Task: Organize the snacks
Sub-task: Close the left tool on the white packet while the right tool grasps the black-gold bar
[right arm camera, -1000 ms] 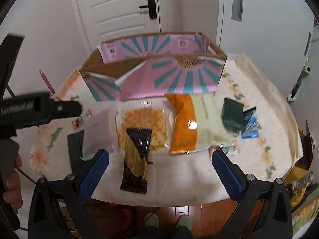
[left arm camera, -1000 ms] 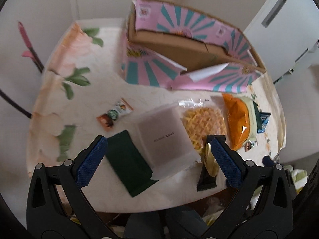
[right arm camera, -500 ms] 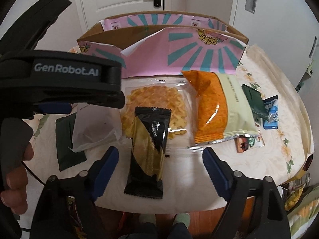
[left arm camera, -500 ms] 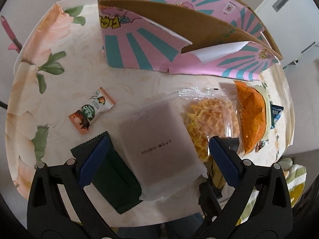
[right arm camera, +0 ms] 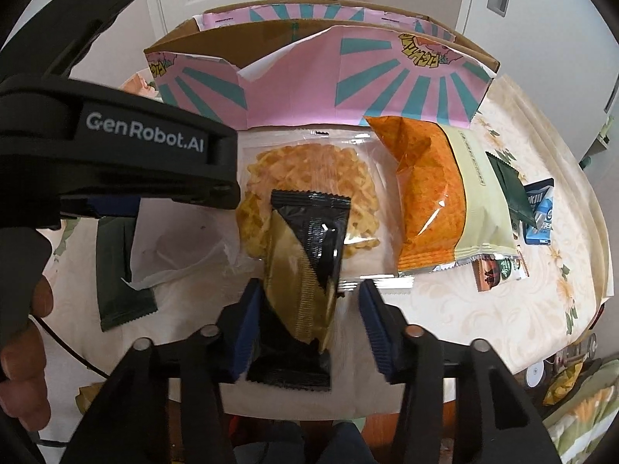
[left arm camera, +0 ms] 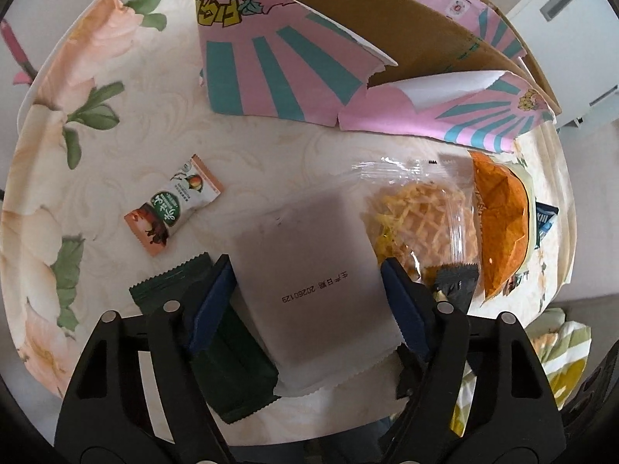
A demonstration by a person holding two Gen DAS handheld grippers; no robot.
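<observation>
1. Left claw (left arm camera: 307, 290): the jaws are spread and straddle the frosted white packet (left arm camera: 309, 282), which lies flat on the counter (left arm camera: 271, 147). Neither pad appears to press it. Risk: the left pad sits over the dark green sachet (left arm camera: 228, 363) that the white packet overlaps; closing here can pinch both wrappers together, or catch only the thin film edge and let the packet slide out.

2. Right claw (right arm camera: 307, 321): the jaws are spread on either side of the black-and-gold bar wrapper (right arm camera: 305, 255). No firm pinch is visible. Risk: the glossy wrapper is slick and looks tilted; a grip near its lower end can let it pivot or slip free.

3. The bar wrapper rests partly on the clear waffle packet (right arm camera: 309, 181). Risk: lifting can drag that packet, or a low approach can crush the brittle waffle.

4. The two claws work close together; the left one crosses the right wrist view. Risk: collision if both lift toward the pink-and-teal carton (right arm camera: 329, 73) at once.

5. The carton's torn front flap (left arm camera: 452, 89) leans outward. Risk: a snack catches on it and falls short.

6. The orange snack bag (right arm camera: 433, 189) and the small mango sachet (left arm camera: 174, 203) lie apart and are not at risk now.
</observation>
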